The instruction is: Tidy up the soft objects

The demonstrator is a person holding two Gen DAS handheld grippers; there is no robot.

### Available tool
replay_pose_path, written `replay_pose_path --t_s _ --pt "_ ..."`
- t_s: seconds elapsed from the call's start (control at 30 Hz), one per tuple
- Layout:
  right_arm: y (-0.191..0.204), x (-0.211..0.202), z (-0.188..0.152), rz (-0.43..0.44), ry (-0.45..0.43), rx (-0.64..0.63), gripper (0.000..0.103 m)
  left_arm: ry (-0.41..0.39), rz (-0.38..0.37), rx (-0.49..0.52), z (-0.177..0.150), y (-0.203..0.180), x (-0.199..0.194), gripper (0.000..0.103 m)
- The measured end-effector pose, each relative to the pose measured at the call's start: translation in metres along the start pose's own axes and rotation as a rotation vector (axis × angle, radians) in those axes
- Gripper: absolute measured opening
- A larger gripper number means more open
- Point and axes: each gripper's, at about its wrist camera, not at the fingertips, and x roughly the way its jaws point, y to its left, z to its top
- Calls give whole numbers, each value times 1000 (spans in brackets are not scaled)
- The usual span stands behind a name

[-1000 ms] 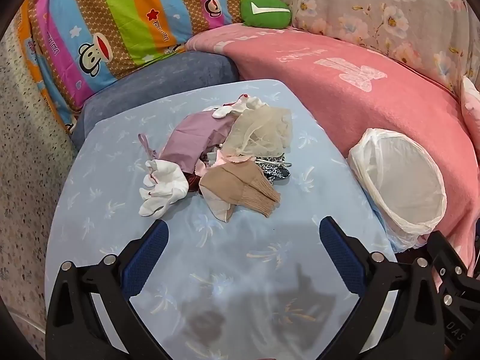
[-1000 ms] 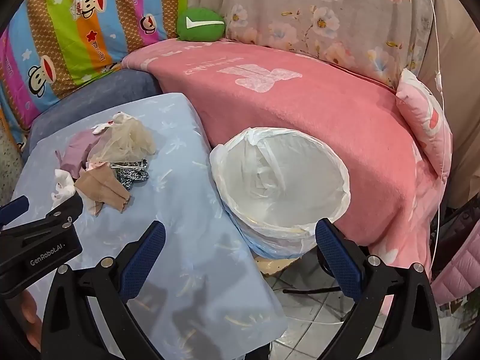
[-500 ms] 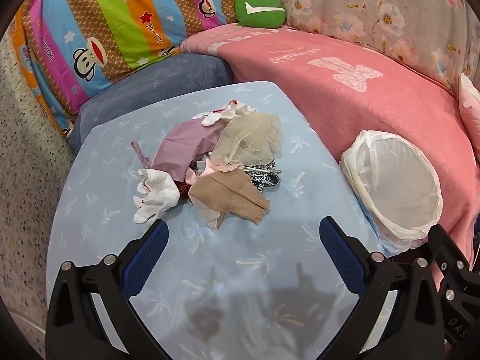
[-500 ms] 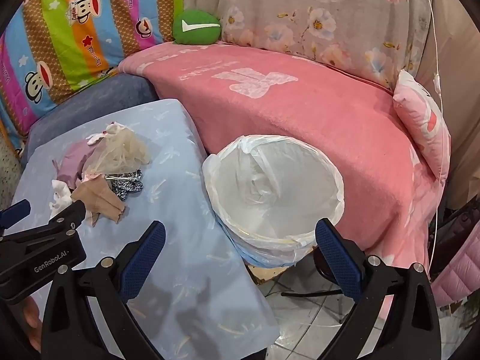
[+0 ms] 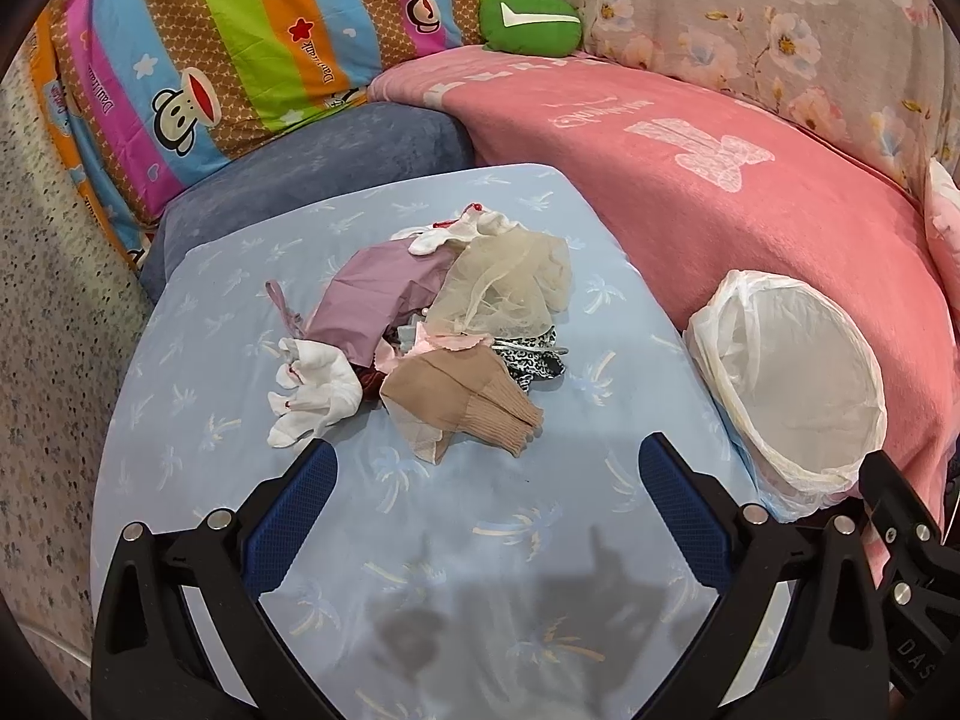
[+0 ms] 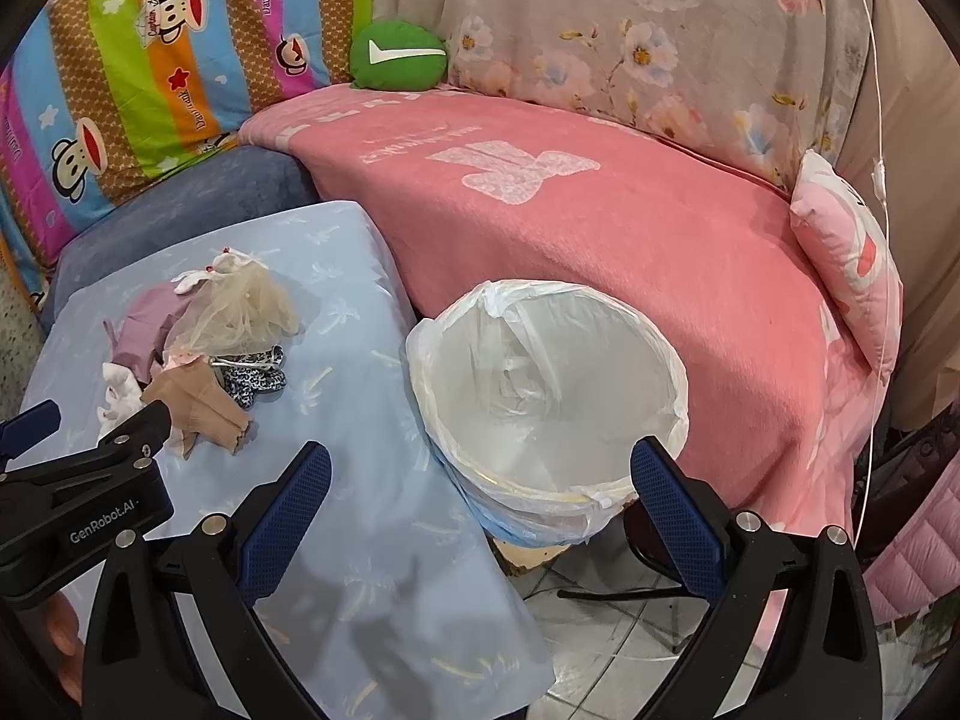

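Both grippers have crept a little closer to the table since a moment ago, so the clothes pile sits lower and nearer in the left view while the bin has slid slightly toward the right one. Nearest me, the left gripper (image 5: pixel 483 474) hovers over bare blue cloth with its blue-padded fingers (image 5: pixel 294 501) spread wide and nothing between them; the right gripper (image 6: pixel 480 480) is likewise wide apart and empty, poised at the table's right edge over the bin's near rim. Smooth, pale blue and printed with small palm trees, the tablecloth (image 5: pixel 456 546) offers plenty of open room in front of the pile. Just beyond the left fingers lies the heap of soft things (image 5: pixel 432 336): a ribbed tan stocking (image 5: pixel 462 399) at the front, crumpled white socks (image 5: pixel 315 393) to its left, a leopard-print scrap behind, then mauve fabric (image 5: pixel 372 300) and gauzy cream netting (image 5: pixel 504 288). Beside the table's right edge stands the round bin (image 6: pixel 546 402), lined with a crinkly white plastic bag, its mouth open. Farther back runs a fuzzy pink blanket (image 6: pixel 576 210), with a green cushion (image 6: pixel 399 57) on its far edge.
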Motion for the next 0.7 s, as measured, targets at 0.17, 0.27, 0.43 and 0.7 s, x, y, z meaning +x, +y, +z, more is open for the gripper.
replay_pose_path --t_s 0.17,0.27,0.43,0.7 --pt "1 -1 1 4 -2 -3 97 0 1 -1 0 1 0 96" --pt "2 -2 1 6 -3 -4 97 2 2 -1 0 1 0 96" --pt "3 -3 2 5 -5 -5 97 2 8 -4 0 2 -1 96" --pt "3 -4 3 7 -7 -9 97 8 16 -10 -2 2 -1 96"
